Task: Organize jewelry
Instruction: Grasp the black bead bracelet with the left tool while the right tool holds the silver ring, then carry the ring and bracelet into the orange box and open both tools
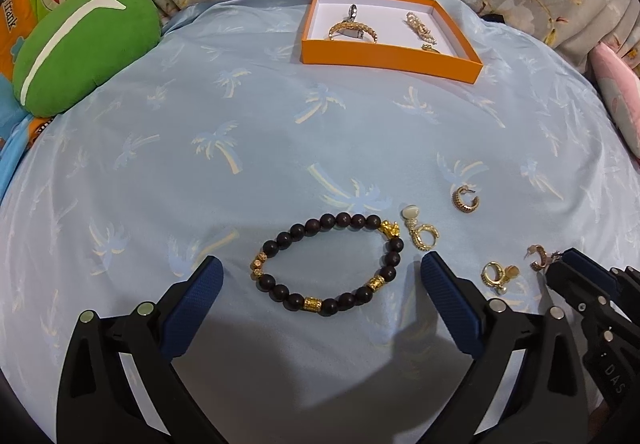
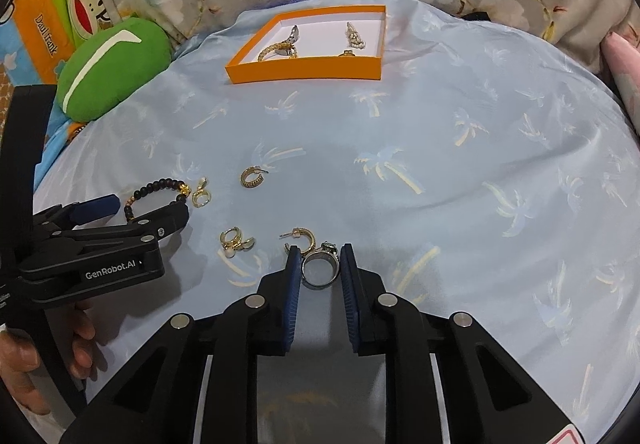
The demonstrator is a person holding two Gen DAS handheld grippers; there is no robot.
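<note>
Closing around the ring (image 2: 320, 271), the right tool (image 2: 320, 264) stands narrow, its pads flanking the band on the bed (image 2: 440, 132) near the front edge; whether they press I cannot tell. A hoop (image 2: 301, 240) touches the ring's far side, so a lift could drag or flick it. The ring could also slip on the soft sheet. The left tool (image 1: 320, 276) gapes wide, empty, over the bracelet (image 1: 332, 264). The box (image 2: 304, 70) waits near the far edge.
</note>
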